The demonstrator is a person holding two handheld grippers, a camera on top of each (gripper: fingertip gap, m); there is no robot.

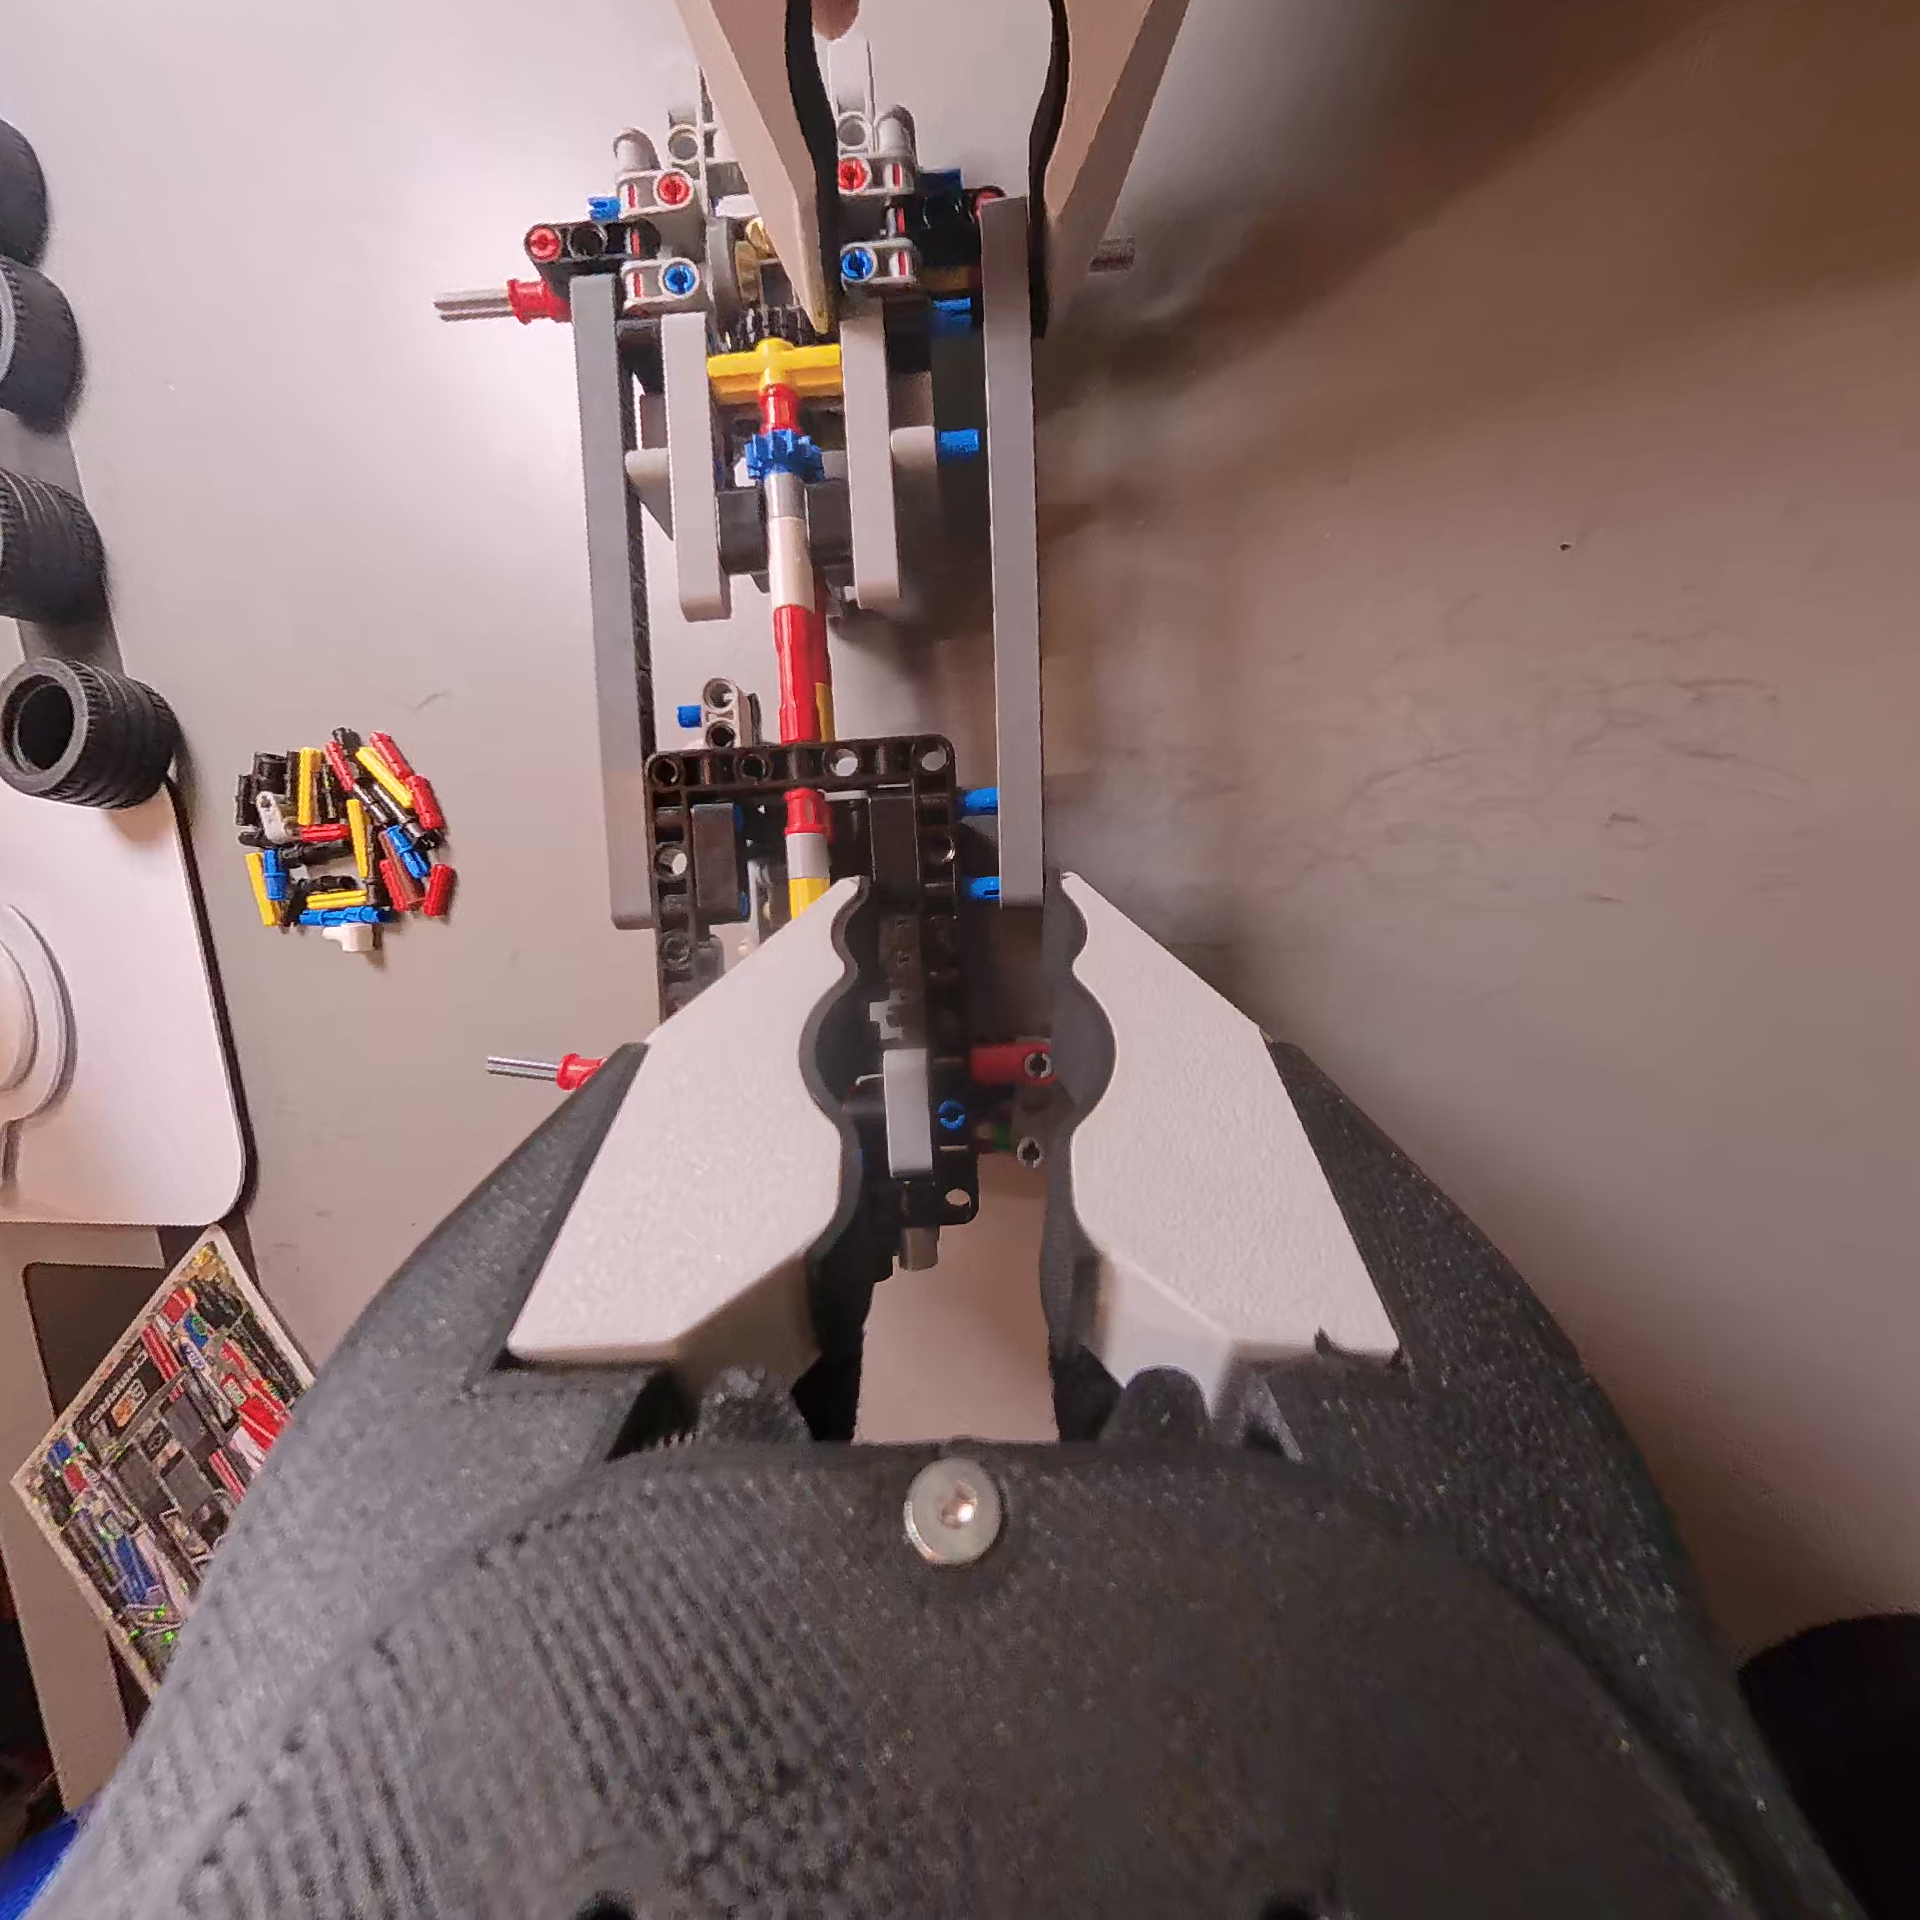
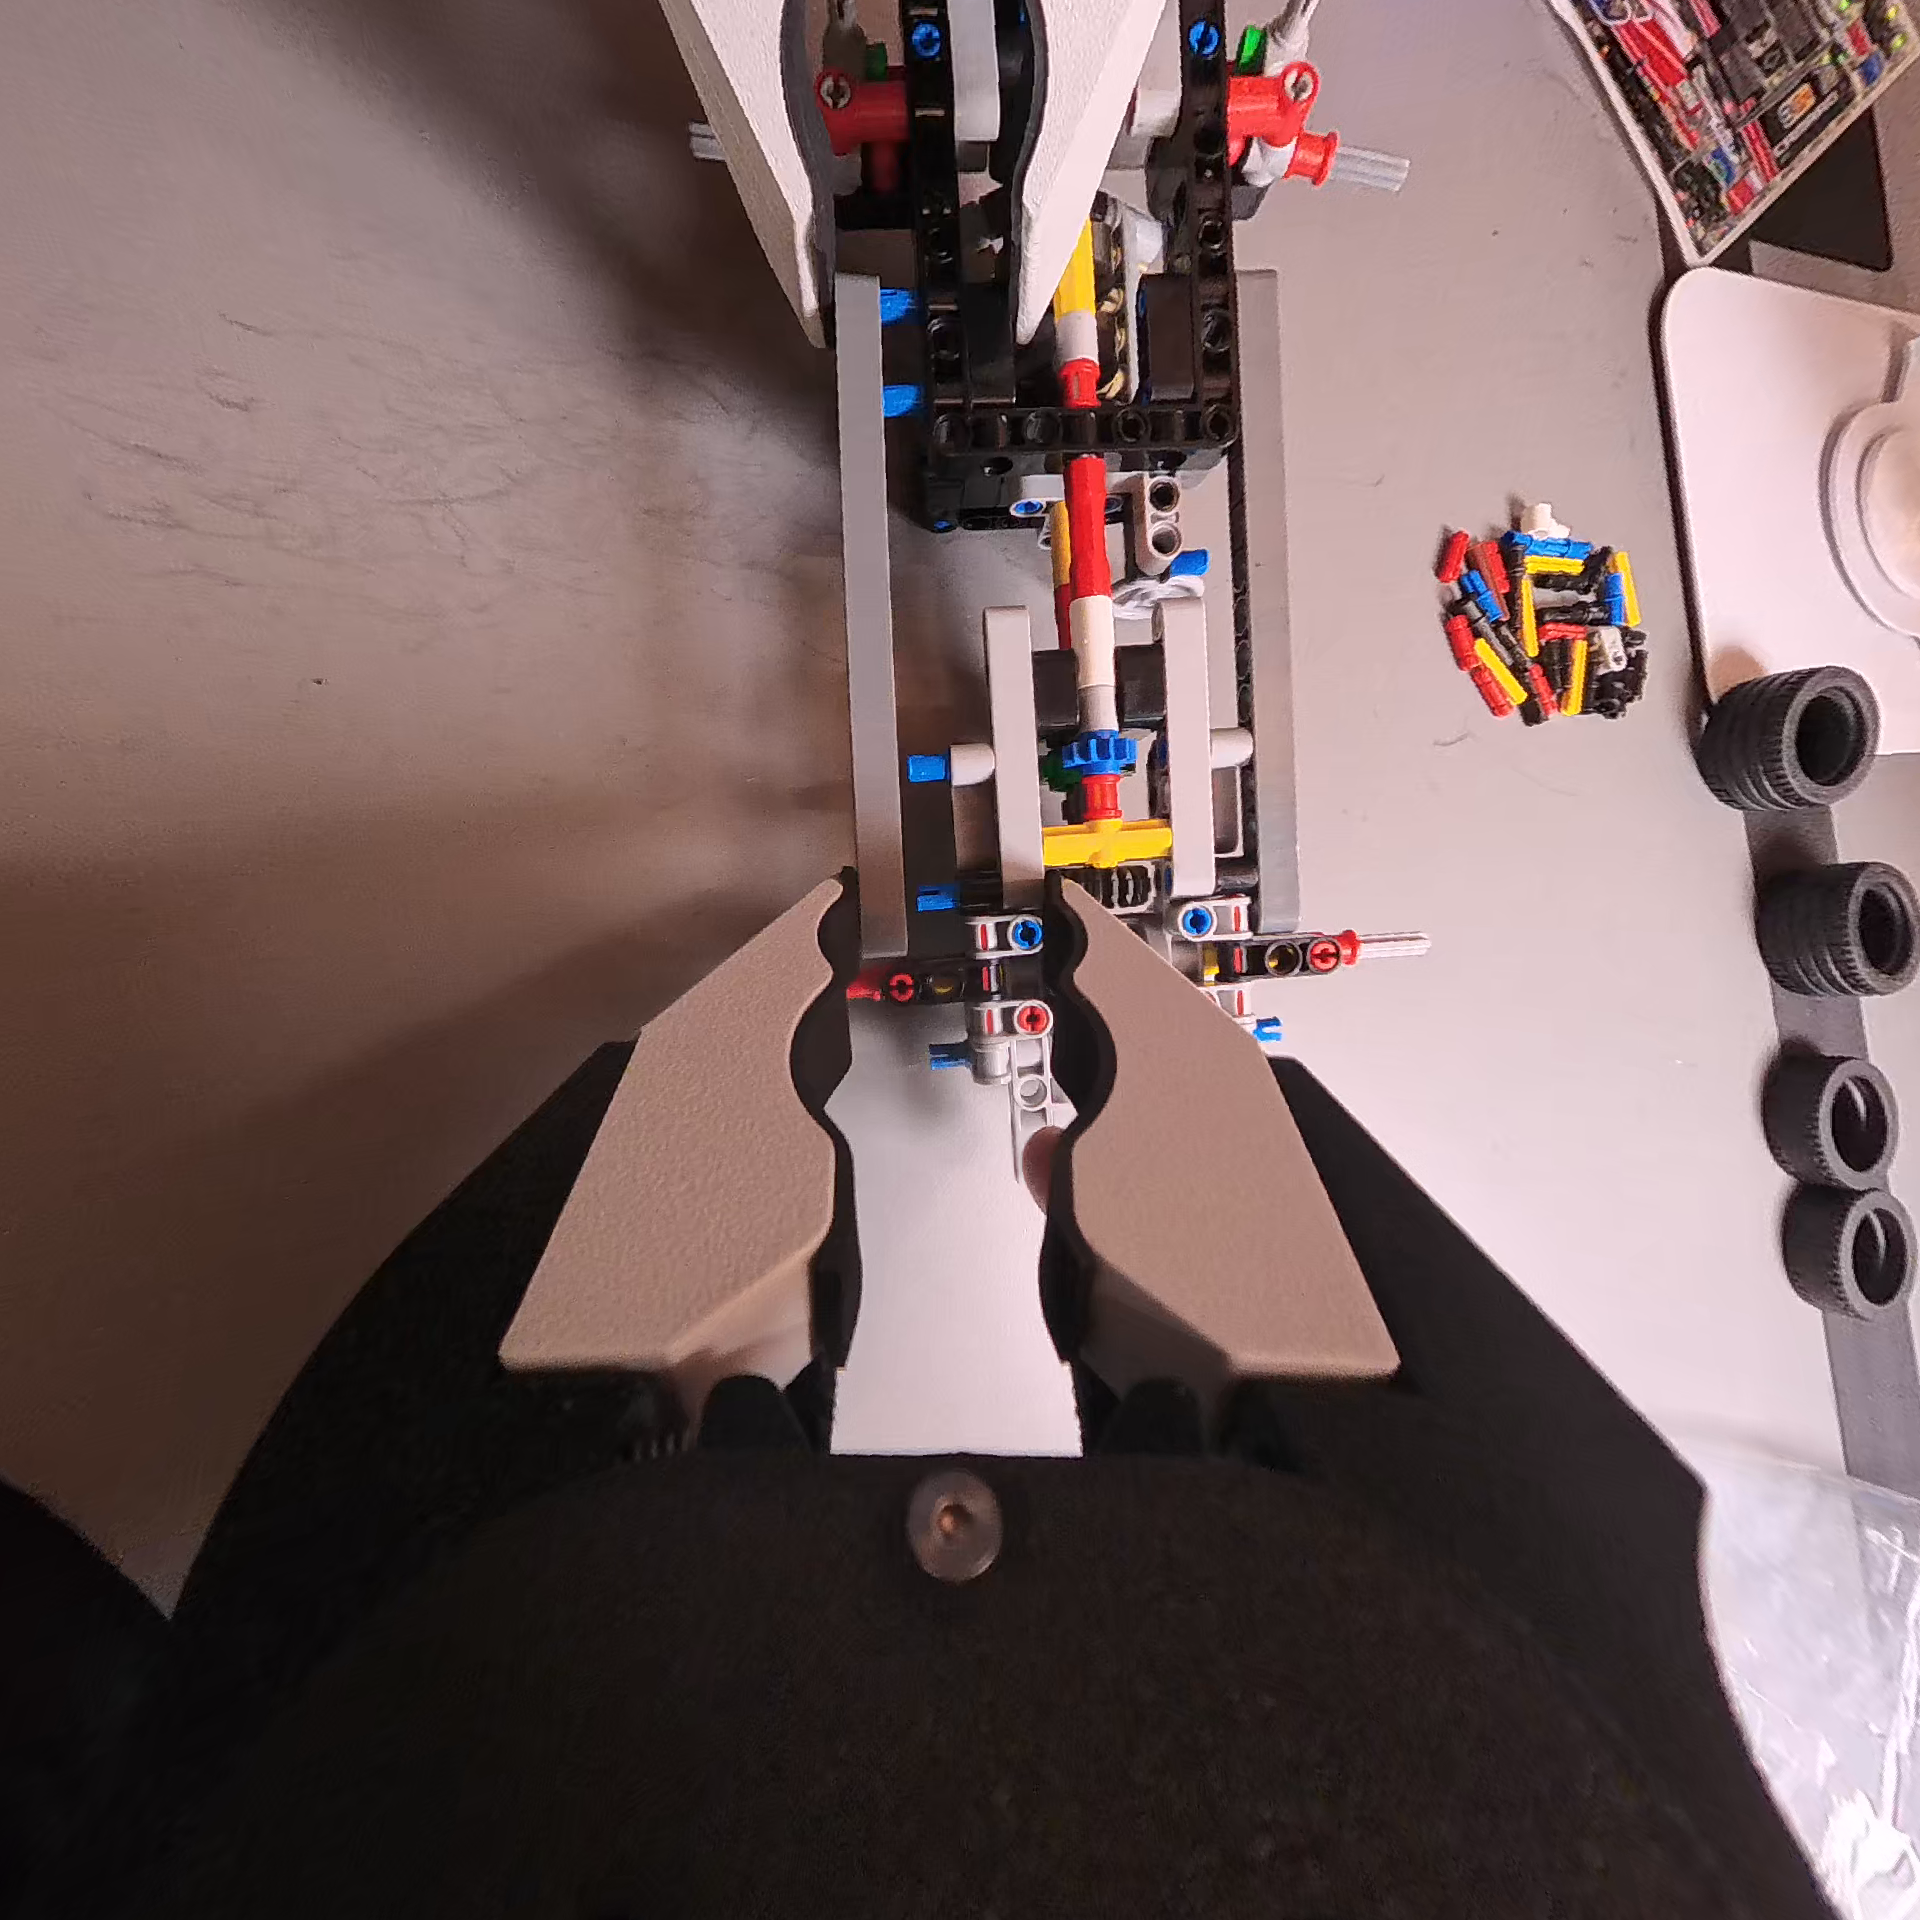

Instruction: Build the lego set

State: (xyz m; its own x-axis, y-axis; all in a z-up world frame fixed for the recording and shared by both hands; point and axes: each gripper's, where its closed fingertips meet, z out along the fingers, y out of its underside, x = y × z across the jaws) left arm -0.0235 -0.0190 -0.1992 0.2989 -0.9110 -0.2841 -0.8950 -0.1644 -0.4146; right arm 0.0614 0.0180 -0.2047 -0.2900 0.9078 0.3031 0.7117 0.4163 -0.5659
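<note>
Nearby, loose pins (image 1: 338, 831) beside tyres (image 1: 88, 743).

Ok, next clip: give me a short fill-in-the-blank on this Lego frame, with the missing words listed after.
1. The left hand-held gripper and right hand-held gripper sit at ____ ends of the Lego chassis.
2. The loose tires number ____.
3. The gear on the chassis's central axle is ____ in colour.
4. The pile of small pins lies between the chassis and the ____.

Missing words: opposite; four; blue; tires
</note>
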